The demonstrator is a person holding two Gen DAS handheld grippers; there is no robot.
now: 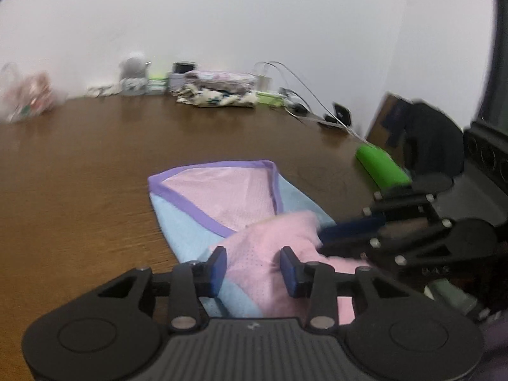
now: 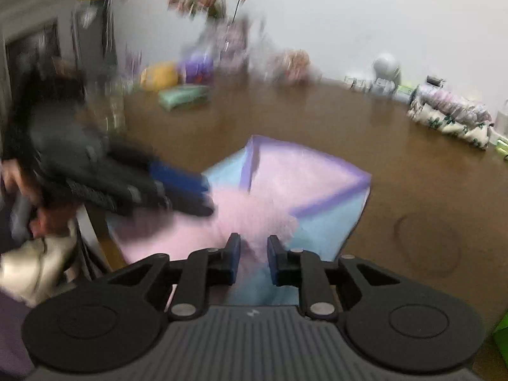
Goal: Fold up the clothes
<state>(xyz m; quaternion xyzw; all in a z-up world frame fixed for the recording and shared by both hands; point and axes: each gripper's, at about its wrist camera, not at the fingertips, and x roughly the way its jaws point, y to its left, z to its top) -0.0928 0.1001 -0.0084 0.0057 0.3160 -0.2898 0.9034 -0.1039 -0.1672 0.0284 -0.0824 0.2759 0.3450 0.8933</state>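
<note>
garment (image 1: 222, 203): pink and light-blue mesh, purple trim | table (image 1: 79, 158): brown wood grain | left gripper (image 1: 254, 270): black, blue pads | right gripper (image 2: 253, 262): black, blue pads | wall (image 1: 254, 16): white | folded cloth (image 1: 219, 95): cream, green floral print | cylinder (image 1: 381, 166): green

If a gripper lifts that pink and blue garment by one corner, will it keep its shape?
Probably not. The pink and blue garment already lies bunched and folded on the wooden table, so it looks floppy. Its thin mesh weave suggests it is light and would drape.
</note>
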